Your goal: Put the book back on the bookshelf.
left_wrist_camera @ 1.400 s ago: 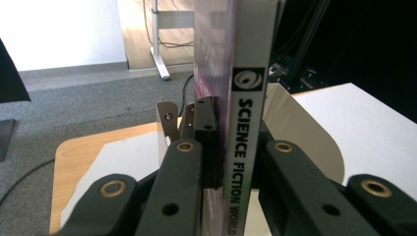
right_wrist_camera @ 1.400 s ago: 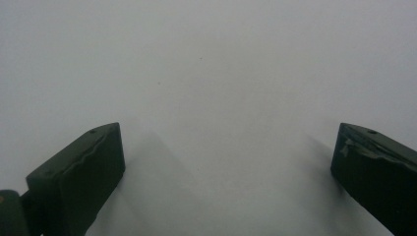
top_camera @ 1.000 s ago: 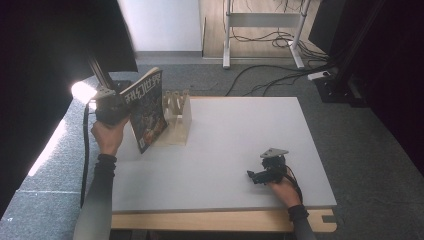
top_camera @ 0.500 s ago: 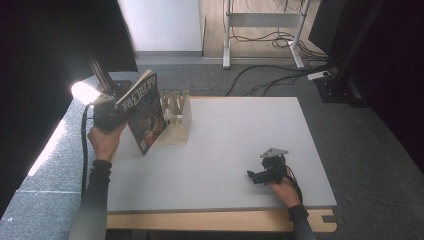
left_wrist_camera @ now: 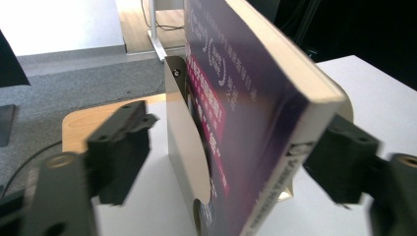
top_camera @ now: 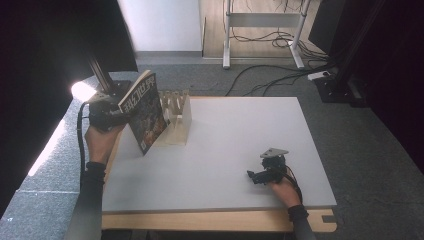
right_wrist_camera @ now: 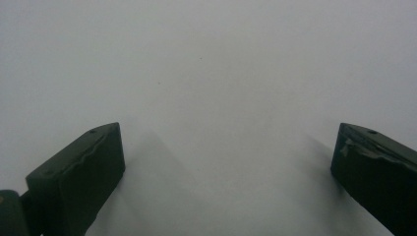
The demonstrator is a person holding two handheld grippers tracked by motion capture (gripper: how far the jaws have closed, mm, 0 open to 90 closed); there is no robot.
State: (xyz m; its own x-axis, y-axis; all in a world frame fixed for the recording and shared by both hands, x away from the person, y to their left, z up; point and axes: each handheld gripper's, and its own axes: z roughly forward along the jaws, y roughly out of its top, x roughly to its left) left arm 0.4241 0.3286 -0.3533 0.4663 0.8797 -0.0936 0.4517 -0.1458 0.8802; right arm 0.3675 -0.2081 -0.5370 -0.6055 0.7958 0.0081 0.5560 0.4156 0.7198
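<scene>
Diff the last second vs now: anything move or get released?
Barely anything. The left hand may have eased back slightly. The book kept its tilted stand at the wooden rack. The left tongs straddle it with jaws spread; no release is visible. The right tongs stayed open, low over the table.

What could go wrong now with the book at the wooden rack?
1. In the left gripper view the jaws stand apart on either side of the book, with a gap at the left one; the tilted book may slip or topple.
2. The book leans against the light wooden rack, which could be pushed along the table.
</scene>
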